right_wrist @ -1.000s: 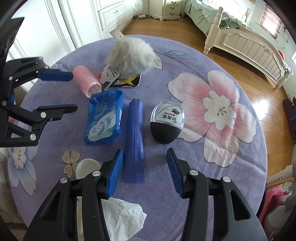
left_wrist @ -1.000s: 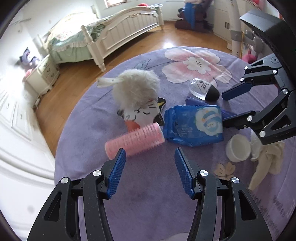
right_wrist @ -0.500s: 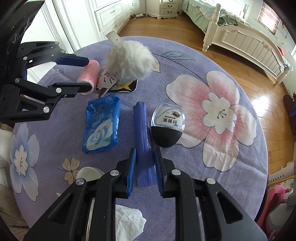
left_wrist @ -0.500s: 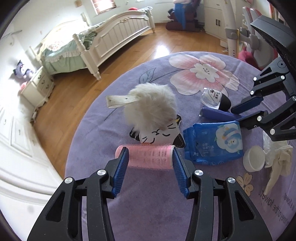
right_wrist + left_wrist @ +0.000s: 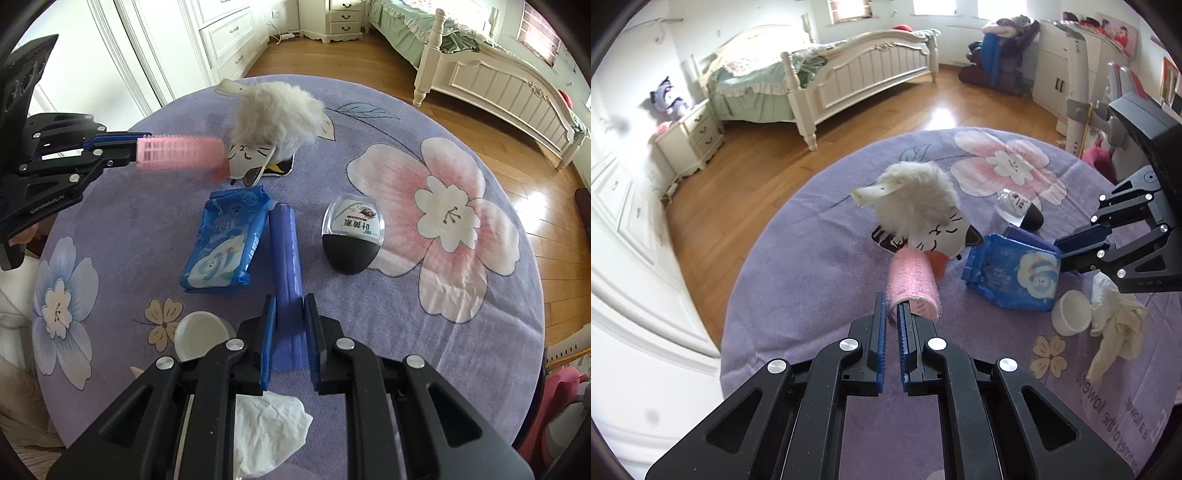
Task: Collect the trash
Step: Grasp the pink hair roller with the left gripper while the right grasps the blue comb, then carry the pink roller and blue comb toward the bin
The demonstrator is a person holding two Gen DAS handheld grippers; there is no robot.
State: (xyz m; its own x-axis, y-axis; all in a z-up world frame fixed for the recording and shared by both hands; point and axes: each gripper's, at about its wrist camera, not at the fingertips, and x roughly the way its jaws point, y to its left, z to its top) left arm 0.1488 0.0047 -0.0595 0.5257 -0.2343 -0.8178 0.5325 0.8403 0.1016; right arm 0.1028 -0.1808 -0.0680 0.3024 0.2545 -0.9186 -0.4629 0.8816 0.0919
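My left gripper (image 5: 890, 314) is shut on the rim of a pink hair roller (image 5: 914, 280) and holds it above the purple round table (image 5: 812, 266); the roller also shows in the right wrist view (image 5: 177, 153). My right gripper (image 5: 290, 314) is shut on the near end of a blue-purple roll (image 5: 284, 251) that lies on the table. A blue wipes pack (image 5: 225, 247) lies left of the roll. A crumpled white tissue (image 5: 266, 432) lies under my right gripper.
A fluffy white cat-face pouch (image 5: 273, 122) sits at the back over a dark packet. A black-and-clear egg-shaped container (image 5: 352, 236) lies right of the roll. A small white cup (image 5: 199, 336) stands near the tissue. A bed (image 5: 827, 74) and wood floor surround the table.
My left gripper closed on the pink roller's rim and lifted it, turning it end-on. My right gripper tightened on the blue-purple roll.
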